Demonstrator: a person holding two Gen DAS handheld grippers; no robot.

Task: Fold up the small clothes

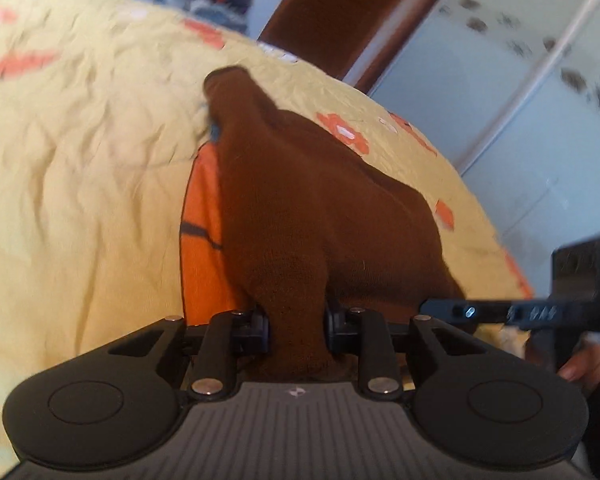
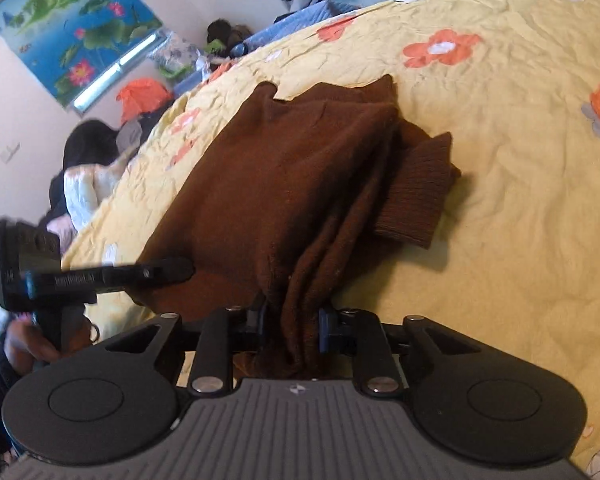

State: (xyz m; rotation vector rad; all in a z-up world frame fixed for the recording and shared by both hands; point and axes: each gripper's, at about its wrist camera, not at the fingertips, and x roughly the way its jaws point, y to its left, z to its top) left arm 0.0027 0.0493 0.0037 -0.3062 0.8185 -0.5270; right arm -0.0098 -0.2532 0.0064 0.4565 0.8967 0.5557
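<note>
**A:** So both were clamped at that point? The left claw (image 1: pixel 297 322) was pinched tight on a bunched edge of the dark brown knit sweater (image 1: pixel 320 208), and the right claw (image 2: pixel 292 320) was squeezed shut on another gathered edge of it.

**B:** Yep. Most of the sweater lay on the yellow quilted bedspread with orange flowers (image 2: pixel 520 200), and a ribbed cuff (image 2: pixel 416 196) stuck out to the side.

**A:** How would you have done that fold?

**B:** I'd guess: keep both grips level, carry the edge over together, keep it taut, and tuck that cuff in so it didn't bulge.
</note>
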